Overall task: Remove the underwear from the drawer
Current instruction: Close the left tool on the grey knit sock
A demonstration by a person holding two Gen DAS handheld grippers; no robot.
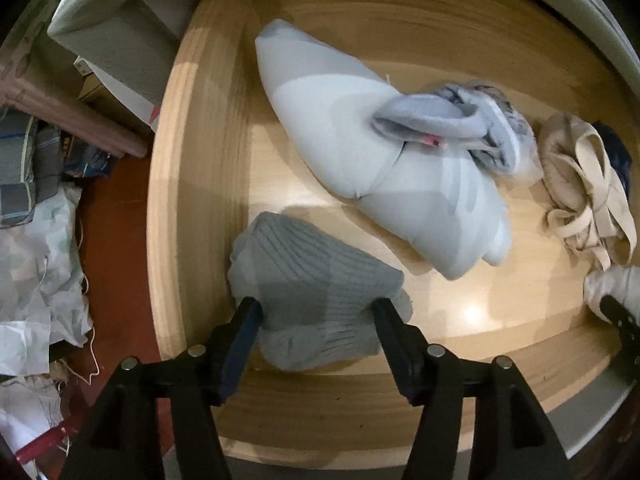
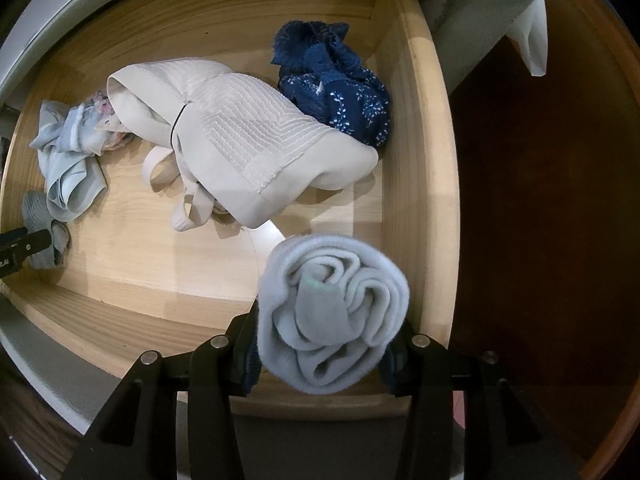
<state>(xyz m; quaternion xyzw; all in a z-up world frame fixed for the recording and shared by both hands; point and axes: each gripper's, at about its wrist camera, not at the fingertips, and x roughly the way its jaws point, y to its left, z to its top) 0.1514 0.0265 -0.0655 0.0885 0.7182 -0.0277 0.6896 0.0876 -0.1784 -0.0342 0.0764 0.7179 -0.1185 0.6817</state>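
Beside the pale wooden cabinet wall (image 1: 172,184), the reddish-brown floor (image 1: 116,216) carries crumpled white plastic bags (image 1: 40,264) and a cardboard box (image 1: 96,88). A grey-white panel (image 1: 116,36) stands just beyond that wall. Light is dim, warm.

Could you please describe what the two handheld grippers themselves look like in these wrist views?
Both the left gripper and right gripper are matte black, with angular wedge-shaped fingers lined by dark blue pads and silver round rivets on the linkage. No cables, sleeves or markings are visible.
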